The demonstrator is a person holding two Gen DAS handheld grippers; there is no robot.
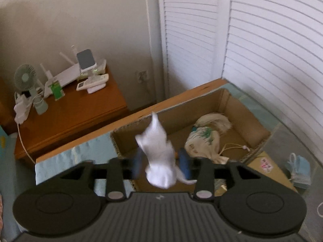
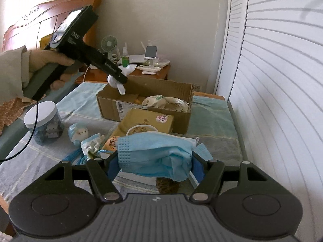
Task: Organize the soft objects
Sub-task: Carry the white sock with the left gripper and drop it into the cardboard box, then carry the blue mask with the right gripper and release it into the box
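Two tongs were in view, one per hand. The left tongs [image 1: 161, 162] hung over the near end of the open cardboard box [image 1: 234, 104], with a white sock [image 1: 158, 151] between the blue pads [image 1: 184, 163]. The jaws stood apart; a gap showed between the right-side pad and the sock, and the sock image was blurred, so it appeared loose rather than pinched. In the right wrist view the person's left hand [image 2: 54, 64] held those tongs tilted downward above the box's left end, the sock dangling at the tip.

Inside the box lay a cream drawstring pouch with green print [image 1: 203, 141] and a whitish fluffy item [image 1: 218, 121] behind it, touching.

The right tongs [image 2: 154, 165] were closed on a crumpled blue face mask [image 2: 155, 153], wide-set jaws pressing its two ends, above the bed [image 2: 212, 119]. On the bedcover near the box: a tan flat package [image 2: 147, 123] leaning against the box front, a small plush doll with blue hood [image 2: 77, 133], a clear jar with white lid [image 2: 43, 119], more blue masks [image 1: 298, 169].

A wooden nightstand [image 1: 80, 109] beside the bed carried a small fan [image 1: 25, 78] and a router.
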